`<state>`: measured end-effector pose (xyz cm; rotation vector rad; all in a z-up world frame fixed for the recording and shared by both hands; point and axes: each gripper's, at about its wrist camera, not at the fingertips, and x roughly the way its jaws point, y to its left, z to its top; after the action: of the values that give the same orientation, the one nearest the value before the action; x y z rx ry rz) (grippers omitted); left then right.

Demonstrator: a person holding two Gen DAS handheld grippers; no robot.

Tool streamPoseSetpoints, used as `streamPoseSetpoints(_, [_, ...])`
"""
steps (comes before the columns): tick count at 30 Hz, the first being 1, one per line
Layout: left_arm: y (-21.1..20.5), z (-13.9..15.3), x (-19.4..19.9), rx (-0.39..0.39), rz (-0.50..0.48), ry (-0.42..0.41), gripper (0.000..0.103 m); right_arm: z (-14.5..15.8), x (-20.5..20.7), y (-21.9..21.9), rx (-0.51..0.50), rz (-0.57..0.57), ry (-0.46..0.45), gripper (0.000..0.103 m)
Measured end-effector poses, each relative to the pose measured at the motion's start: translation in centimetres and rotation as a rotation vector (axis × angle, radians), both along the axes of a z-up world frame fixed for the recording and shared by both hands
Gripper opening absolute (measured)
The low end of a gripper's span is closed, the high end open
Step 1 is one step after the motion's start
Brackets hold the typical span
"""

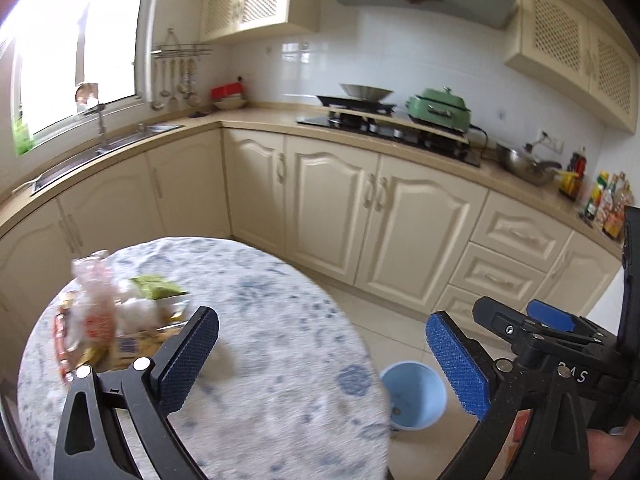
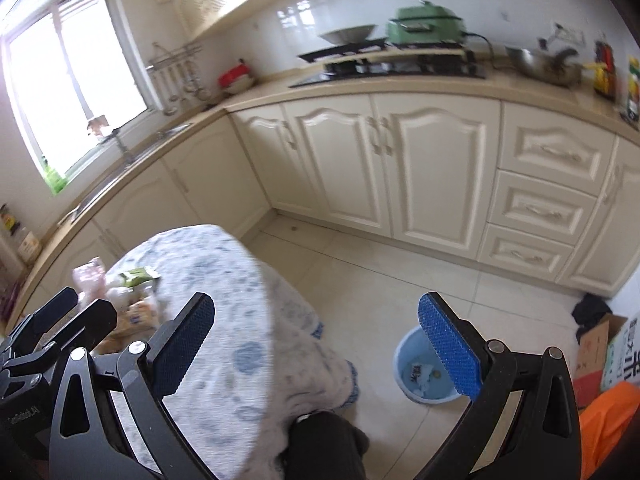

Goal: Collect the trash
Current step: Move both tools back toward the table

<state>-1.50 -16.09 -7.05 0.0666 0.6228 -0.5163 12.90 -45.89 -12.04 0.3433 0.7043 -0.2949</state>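
Both grippers held wide apart and empty above the round table, with the trash heaped at its far left.

The left gripper [image 1: 322, 356] has its blue-padded fingers spread over the table [image 1: 280, 400] with the blue-patterned cloth, pinching nothing; the right gripper [image 2: 316, 346] is likewise spread and empty, over the table's right edge. The trash pile [image 1: 116, 320], made of crinkled wrappers, a green packet and yellow packaging, lies on the table's far left side, blurred. A light blue bin [image 2: 424, 372] stands on the tiled floor just right of the table, with a few scraps inside.
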Motion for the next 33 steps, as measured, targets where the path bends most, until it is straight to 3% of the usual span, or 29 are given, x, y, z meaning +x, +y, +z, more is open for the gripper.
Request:
streamPoseSetpoints(10, [12.5,2.8,-9.2,-0.045,0.229,-0.056,0.102,2.1,3.3,11.3,-0.029,0.235,-0.051,0.103])
streamPoseSetpoints(18, [18.0,3.2,-14.2,-0.037,0.371,-0.054,0.102,1.6,6.2,18.1,-0.072,0.39,-0.04,0.103])
streamPoseSetpoints(23, [19.3,3.0,-14.6,-0.028,0.434,-0.02,0.102,0.5,7.7,21.0,-0.101,0.46,-0.017,0.103])
streamPoseSetpoints(33, [19.6,2.3,-9.3,0.012,0.487,0.059,0.102,-3.7,11.4,23.2,-0.113,0.544,0.098,0.103])
